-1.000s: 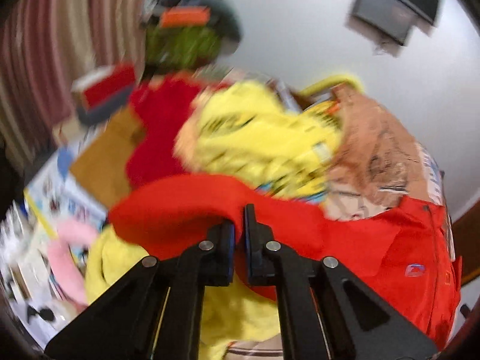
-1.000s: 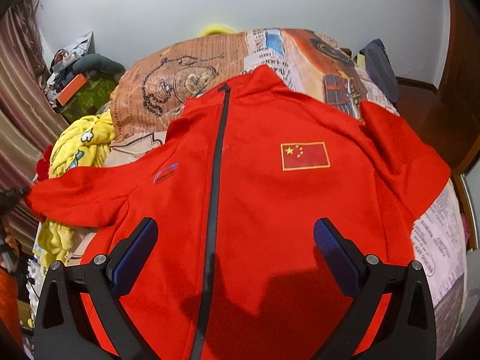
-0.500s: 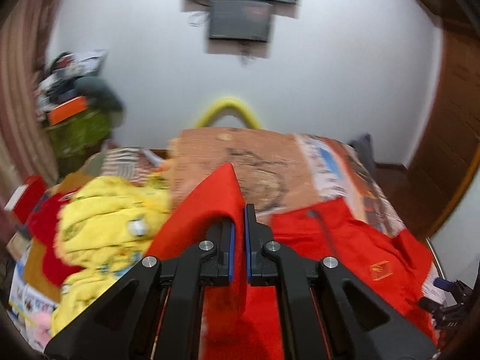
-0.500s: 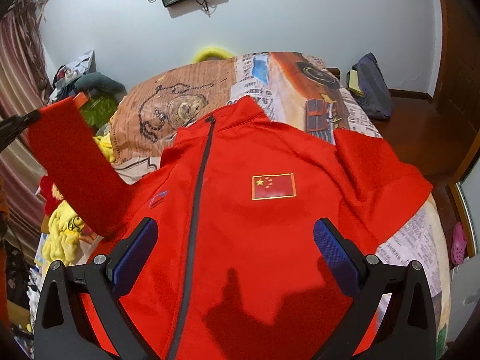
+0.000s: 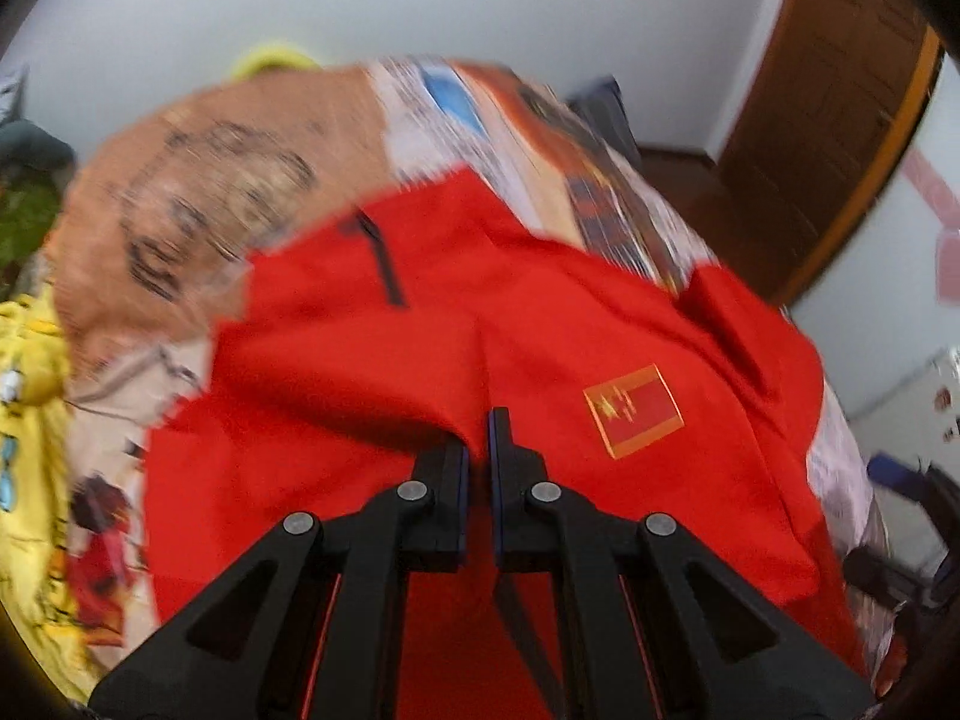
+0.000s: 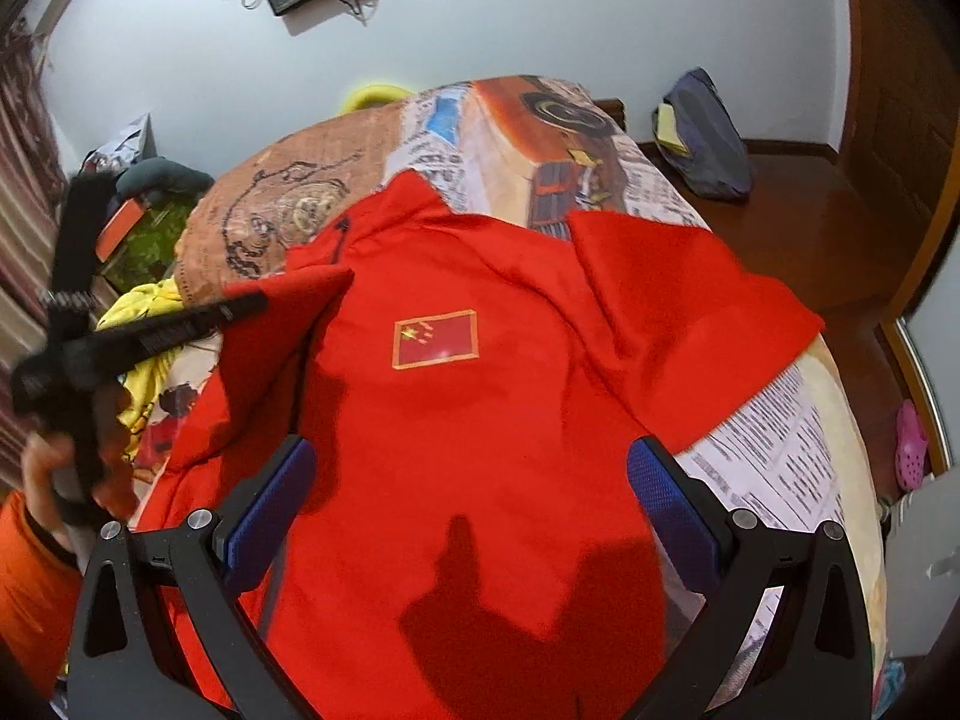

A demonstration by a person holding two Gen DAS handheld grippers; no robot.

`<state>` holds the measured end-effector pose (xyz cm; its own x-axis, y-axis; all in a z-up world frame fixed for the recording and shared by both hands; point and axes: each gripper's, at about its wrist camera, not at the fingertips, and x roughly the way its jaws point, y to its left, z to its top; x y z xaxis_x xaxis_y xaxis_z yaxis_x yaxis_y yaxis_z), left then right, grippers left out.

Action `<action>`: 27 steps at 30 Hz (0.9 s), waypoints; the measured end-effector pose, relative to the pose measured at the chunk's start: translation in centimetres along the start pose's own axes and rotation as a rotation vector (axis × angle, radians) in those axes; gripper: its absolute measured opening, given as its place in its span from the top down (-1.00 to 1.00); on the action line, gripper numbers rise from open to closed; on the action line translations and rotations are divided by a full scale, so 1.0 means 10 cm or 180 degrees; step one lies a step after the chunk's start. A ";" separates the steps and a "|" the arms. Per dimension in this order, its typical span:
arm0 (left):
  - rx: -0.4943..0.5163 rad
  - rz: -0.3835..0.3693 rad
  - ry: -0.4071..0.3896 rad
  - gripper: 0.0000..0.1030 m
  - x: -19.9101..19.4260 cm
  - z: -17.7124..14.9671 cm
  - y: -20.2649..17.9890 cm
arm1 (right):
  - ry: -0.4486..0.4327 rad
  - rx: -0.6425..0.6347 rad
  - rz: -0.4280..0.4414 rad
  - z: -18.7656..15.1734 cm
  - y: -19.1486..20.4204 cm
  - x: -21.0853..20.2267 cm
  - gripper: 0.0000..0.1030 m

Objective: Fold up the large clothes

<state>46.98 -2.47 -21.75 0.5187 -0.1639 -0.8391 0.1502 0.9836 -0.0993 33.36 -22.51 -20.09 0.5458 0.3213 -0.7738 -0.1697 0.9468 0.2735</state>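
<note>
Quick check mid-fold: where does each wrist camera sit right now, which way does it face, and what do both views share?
Left wrist: on the left gripper, looking down along its shut fingers at the red jacket, sleeve cloth pinched between them.
Right wrist: on the open right gripper, facing down over the jacket's front; a hand with the left gripper shows at left.
Shared: jacket, flag patch, zipper, printed bedspread.

No legible text; flag patch [image 6: 435,339] on jacket [image 6: 480,480]

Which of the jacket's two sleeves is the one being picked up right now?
The sleeve on the picture's left, pinched in the shut jaws of the left gripper and lifted over the red jacket. The other sleeve lies flat on the bed, untouched.
</note>
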 end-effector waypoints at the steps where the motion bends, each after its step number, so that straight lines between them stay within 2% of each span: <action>1: 0.0025 -0.0024 0.0068 0.92 0.07 -0.05 -0.09 | 0.0016 0.0016 -0.0004 -0.01 -0.03 0.01 -1.00; 6: 0.0219 -0.0102 0.0290 0.91 0.20 -0.21 -0.34 | 0.0093 0.0024 -0.0076 -0.06 -0.10 0.03 -1.00; 9: 0.0382 -0.0136 0.0336 0.79 0.16 -0.29 -0.43 | 0.0112 -0.0040 -0.0124 -0.08 -0.08 0.01 -1.00; 11: 0.0446 -0.0158 0.0359 0.58 0.09 -0.35 -0.46 | 0.0114 -0.0096 -0.0144 -0.08 -0.06 0.00 -1.00; 13: 0.0469 -0.0234 0.0341 0.15 -0.04 -0.39 -0.45 | 0.0112 -0.0177 -0.0171 -0.08 0.01 -0.03 -1.00; 15: 0.0469 -0.0281 0.0265 -0.07 -0.23 -0.43 -0.40 | 0.0097 -0.0246 -0.0189 -0.07 0.08 -0.07 -1.00; 16: 0.0483 -0.0284 0.0209 -0.17 -0.34 -0.43 -0.36 | 0.0083 -0.0291 -0.0189 -0.07 0.12 -0.09 -1.00; 21: 0.0501 -0.0081 -0.0088 -0.33 -0.77 -0.43 -0.03 | 0.0021 -0.0529 -0.0170 0.00 0.39 -0.13 -1.00; 27: 0.0071 0.0264 -0.0272 -0.41 -1.14 -0.54 0.84 | 0.0022 -0.0868 -0.0124 0.05 0.80 -0.02 -1.00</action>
<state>37.73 8.09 -15.90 0.5998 -0.0887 -0.7952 0.1219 0.9924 -0.0188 32.27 -14.99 -17.45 0.5509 0.2839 -0.7848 -0.3640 0.9279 0.0801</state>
